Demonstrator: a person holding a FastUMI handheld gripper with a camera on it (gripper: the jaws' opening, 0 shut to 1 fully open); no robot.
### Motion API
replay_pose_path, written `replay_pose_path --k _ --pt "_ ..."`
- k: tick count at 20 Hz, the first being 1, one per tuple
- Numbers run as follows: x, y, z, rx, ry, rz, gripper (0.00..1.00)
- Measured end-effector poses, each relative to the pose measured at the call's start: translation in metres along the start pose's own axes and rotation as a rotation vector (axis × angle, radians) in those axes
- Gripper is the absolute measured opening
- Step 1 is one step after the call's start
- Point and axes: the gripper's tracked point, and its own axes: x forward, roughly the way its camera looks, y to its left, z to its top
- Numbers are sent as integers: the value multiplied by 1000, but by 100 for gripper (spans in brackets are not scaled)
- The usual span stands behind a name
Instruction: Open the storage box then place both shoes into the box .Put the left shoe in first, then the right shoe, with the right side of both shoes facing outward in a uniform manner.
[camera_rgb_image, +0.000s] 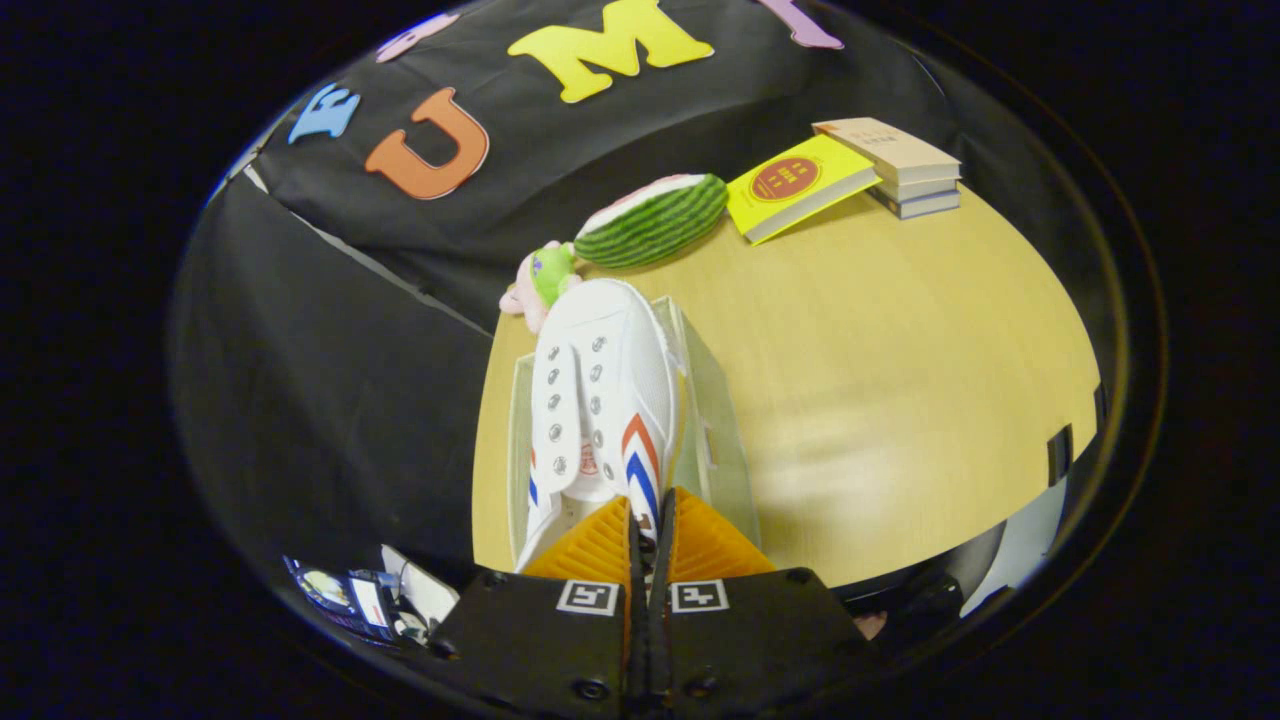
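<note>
**Shoe held over the open box**

My gripper has its fingers pressed nearly together, pinching the heel edge of the white shoe, which hangs toe-forward just ahead of them. Under and around the shoe stands the clear storage box, already open, on the wooden table. I judge this the placing step; next I must lower the shoe in with its right side facing outward. Beyond lie a plush toy, a watermelon cushion and books.
</note>
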Motion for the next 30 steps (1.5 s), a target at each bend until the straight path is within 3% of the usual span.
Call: replay_pose_path --k 7,10,11,12,14,17,24,26,28,30 --pt "28 -11 -11 9 34 -61 6" --pt "34 -5 -15 24 37 -32 8" --pt "35 1 -15 37 32 -5 11" --pt "35 8 -13 43 18 19 26" --pt "31 15 -3 7 -22 39 43" --pt "17 19 13 -57 -98 46 44" --pt "-56 23 80 -345 -521 9 63" --pt "-85 23 93 -412 -643 -8 76" --pt "-118 20 101 -455 -733 -35 79" --pt "-154 19 113 -480 -836 -55 89"
